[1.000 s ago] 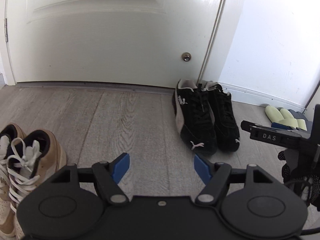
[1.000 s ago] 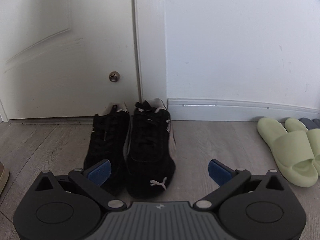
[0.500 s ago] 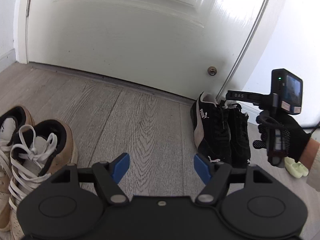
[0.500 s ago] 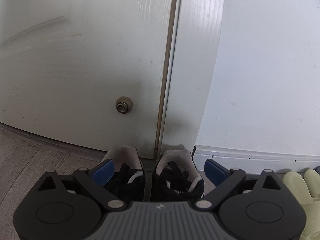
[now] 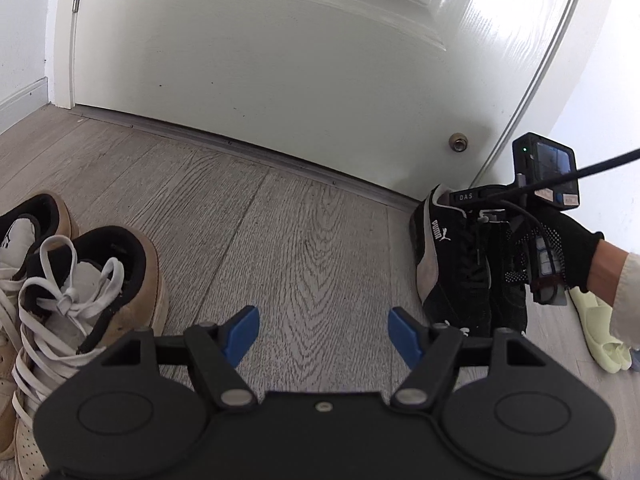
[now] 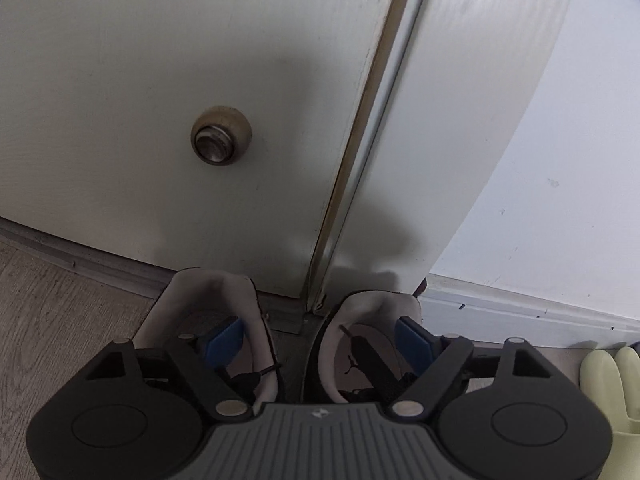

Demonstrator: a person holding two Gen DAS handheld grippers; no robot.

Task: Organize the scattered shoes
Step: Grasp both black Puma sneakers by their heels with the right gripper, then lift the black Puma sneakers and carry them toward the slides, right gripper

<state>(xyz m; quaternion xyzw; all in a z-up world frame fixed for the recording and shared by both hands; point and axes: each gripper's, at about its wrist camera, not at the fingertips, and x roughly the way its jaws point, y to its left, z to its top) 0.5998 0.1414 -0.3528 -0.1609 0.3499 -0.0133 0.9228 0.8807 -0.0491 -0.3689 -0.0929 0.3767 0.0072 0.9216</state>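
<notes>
black PUMA sneakers point(image 5: 460, 264), "DAS" on right gripper point(image 6: 320, 344), fingers spread

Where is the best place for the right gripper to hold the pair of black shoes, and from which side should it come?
Probably from above, at the heel openings. The right gripper is open, with one finger inside each black shoe, so closing would pinch the two inner collar walls together. The shoes stand side by side, heels near the door, which suits lifting both at once.
</notes>
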